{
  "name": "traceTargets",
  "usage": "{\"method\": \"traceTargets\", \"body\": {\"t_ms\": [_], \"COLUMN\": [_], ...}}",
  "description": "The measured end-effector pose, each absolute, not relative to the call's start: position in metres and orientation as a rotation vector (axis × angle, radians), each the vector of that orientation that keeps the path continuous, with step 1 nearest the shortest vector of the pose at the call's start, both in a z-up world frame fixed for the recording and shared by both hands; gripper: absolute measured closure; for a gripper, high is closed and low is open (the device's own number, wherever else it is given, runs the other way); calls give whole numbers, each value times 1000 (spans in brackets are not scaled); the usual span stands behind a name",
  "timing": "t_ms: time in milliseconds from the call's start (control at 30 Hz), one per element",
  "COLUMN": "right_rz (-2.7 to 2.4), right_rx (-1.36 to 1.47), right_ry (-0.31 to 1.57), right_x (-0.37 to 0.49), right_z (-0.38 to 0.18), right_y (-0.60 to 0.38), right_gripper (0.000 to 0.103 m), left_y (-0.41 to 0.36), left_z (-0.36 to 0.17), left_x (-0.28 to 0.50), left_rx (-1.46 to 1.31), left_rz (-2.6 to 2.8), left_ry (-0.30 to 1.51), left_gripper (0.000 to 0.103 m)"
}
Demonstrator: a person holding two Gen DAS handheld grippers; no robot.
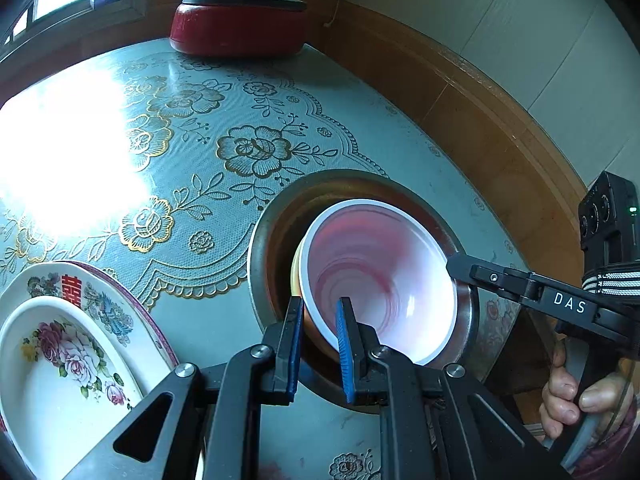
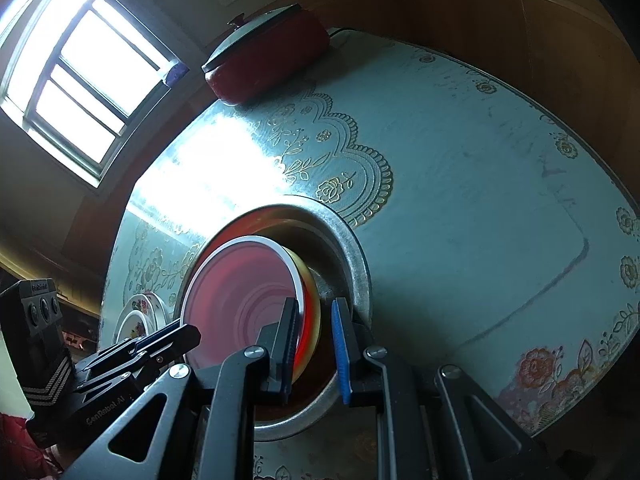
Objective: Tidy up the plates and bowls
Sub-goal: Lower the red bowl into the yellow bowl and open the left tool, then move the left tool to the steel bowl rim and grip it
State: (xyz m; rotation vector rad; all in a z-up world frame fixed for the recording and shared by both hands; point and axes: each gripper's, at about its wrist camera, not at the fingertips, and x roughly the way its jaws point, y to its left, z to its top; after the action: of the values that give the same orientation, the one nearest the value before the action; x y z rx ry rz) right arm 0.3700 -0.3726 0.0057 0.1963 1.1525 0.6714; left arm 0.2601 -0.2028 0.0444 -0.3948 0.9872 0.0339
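A white bowl with pink swirls inside (image 1: 380, 280) sits nested on an orange-yellow bowl inside a wide steel bowl (image 1: 264, 248) on the table. My left gripper (image 1: 320, 344) has its jaws on either side of the near rim of the nested bowls, with a gap still showing. My right gripper (image 2: 316, 340) straddles the opposite rim of the white bowl (image 2: 240, 292) and the orange bowl (image 2: 312, 320) the same way. Its fingers (image 1: 472, 270) show at the bowl's right edge in the left wrist view.
Two stacked floral plates (image 1: 60, 360) lie at the left, also small in the right wrist view (image 2: 140, 316). A red lidded pot (image 1: 240, 20) stands at the table's far edge. A wooden-panelled wall runs along the right. The tablecloth (image 1: 200, 140) is teal with gold flowers.
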Motion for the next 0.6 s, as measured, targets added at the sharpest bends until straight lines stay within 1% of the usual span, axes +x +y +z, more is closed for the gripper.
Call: {"method": "traceTargets", "body": {"t_ms": [267, 367, 433, 600], "right_rz": [659, 652, 638, 643], "right_rx": [241, 261, 268, 287], "right_ry": [1120, 1115, 1120, 1137], "right_x": [370, 371, 371, 371], "right_z": [13, 12, 10, 4], "right_y": [-387, -392, -395, -398], "right_gripper": [87, 85, 81, 80], "left_y": [-189, -176, -168, -157], "left_z": [54, 59, 60, 57], "left_x": [246, 237, 233, 228], "left_rx": [-441, -464, -477, -479], "left_rz": [39, 66, 88, 116], "left_ry": [933, 904, 898, 905], "left_gripper": [86, 84, 84, 84]}}
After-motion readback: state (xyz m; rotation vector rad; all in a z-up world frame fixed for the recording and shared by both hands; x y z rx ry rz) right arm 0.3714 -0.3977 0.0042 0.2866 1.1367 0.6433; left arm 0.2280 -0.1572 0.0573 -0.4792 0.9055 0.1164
